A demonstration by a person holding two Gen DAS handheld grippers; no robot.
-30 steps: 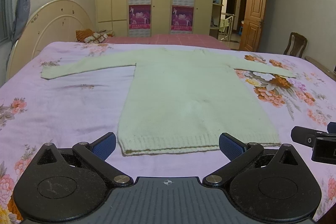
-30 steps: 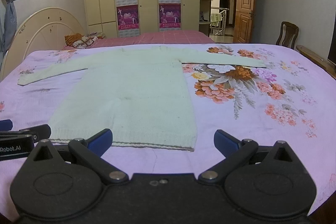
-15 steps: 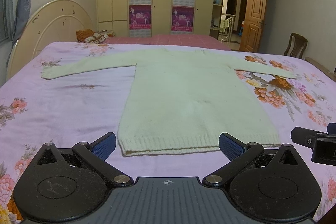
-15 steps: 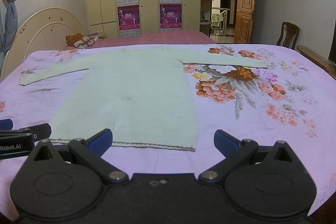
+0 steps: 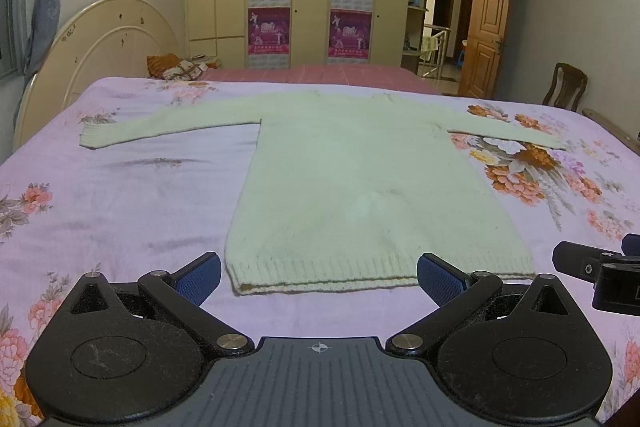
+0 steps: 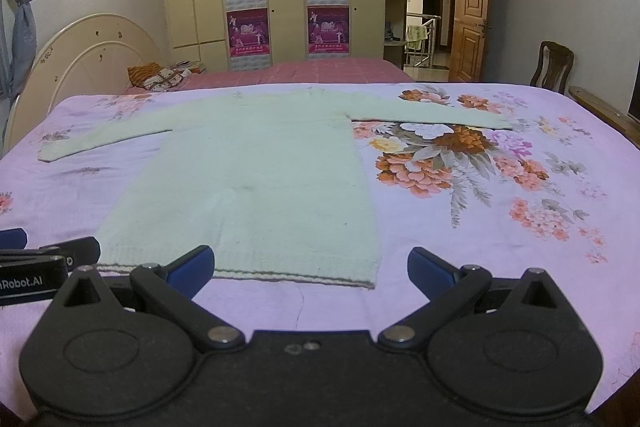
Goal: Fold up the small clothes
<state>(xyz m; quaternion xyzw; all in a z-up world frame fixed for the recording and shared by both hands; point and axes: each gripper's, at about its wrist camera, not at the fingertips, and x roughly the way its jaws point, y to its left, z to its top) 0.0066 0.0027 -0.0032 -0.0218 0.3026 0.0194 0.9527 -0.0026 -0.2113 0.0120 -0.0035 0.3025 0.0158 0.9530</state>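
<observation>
A pale green knitted sweater (image 5: 360, 187) lies flat on the bed, hem towards me, both sleeves spread out sideways. It also shows in the right wrist view (image 6: 256, 183). My left gripper (image 5: 319, 277) is open and empty, just in front of the hem. My right gripper (image 6: 310, 271) is open and empty, in front of the hem's right corner. The right gripper shows at the right edge of the left wrist view (image 5: 600, 267); the left gripper shows at the left edge of the right wrist view (image 6: 44, 263).
The bed has a lilac floral sheet (image 5: 100, 195) and a cream curved headboard (image 5: 100, 59) at the left. A second bed with a pink cover (image 6: 300, 71), wardrobes with posters, an open door and a wooden chair (image 6: 552, 63) lie beyond.
</observation>
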